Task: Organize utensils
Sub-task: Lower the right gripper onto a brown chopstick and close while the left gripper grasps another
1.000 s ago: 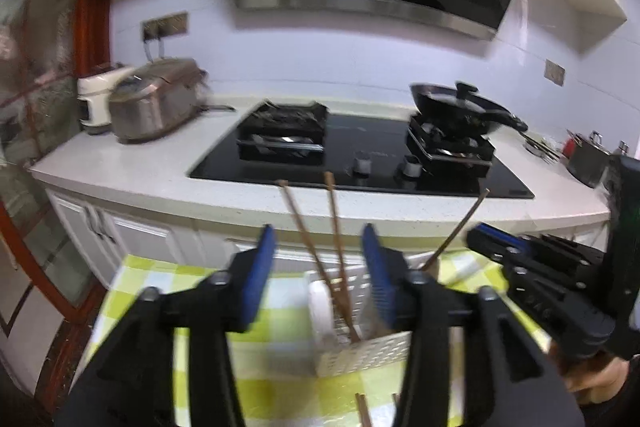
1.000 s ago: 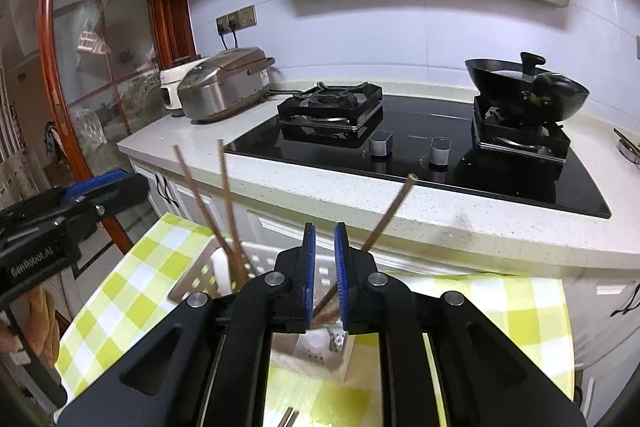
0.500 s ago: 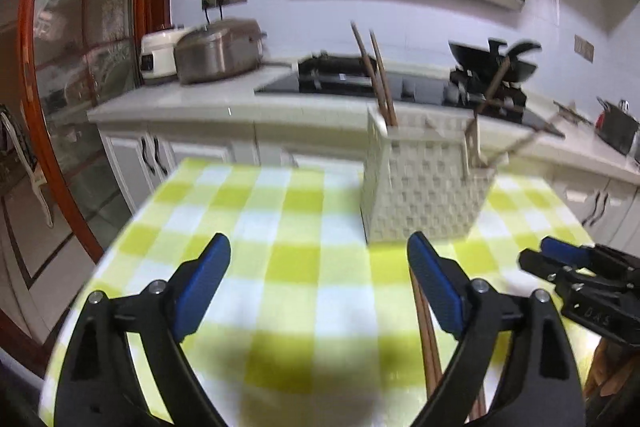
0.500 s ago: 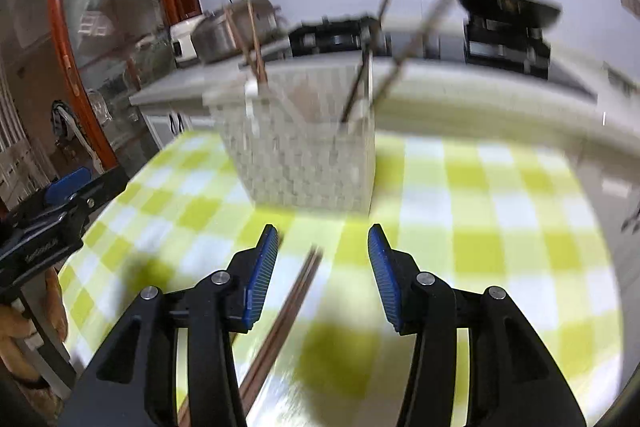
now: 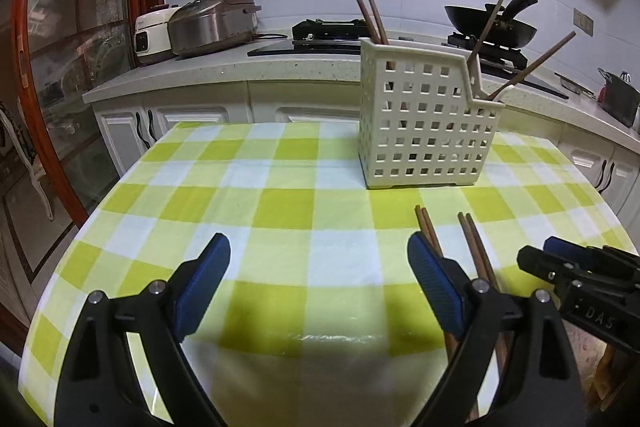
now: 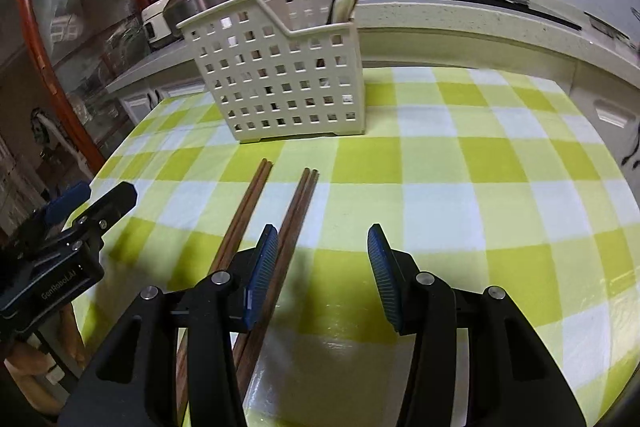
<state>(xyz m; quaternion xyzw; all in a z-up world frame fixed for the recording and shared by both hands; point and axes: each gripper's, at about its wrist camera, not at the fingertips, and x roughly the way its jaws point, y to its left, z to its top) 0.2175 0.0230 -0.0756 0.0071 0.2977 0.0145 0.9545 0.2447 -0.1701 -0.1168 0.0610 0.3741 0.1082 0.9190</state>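
Observation:
A white perforated utensil basket [image 5: 426, 119] stands on the green checked tablecloth [image 5: 280, 203]; it also shows in the right wrist view [image 6: 288, 79]. Brown chopsticks and a white spoon handle [image 6: 343, 7] stick up from it. Two pairs of brown chopsticks lie flat on the cloth in front of it: one pair [image 6: 246, 211], the other pair [image 6: 298, 211]. My left gripper [image 5: 318, 267] is open and empty, low over the cloth left of the loose chopsticks. My right gripper [image 6: 322, 259] is open and empty, its left finger over the right-hand pair.
Behind the table runs a kitchen counter [image 5: 224, 71] with a rice cooker [image 5: 212, 25], a gas hob and a black wok [image 5: 492, 21]. A glass door with a red frame [image 5: 24, 67] is on the left. White cabinets [image 5: 184, 119] stand under the counter.
Both grippers have dropped from above the basket to low over the cloth. The right gripper, shut a second ago, has opened. The left gripper has opened wider.

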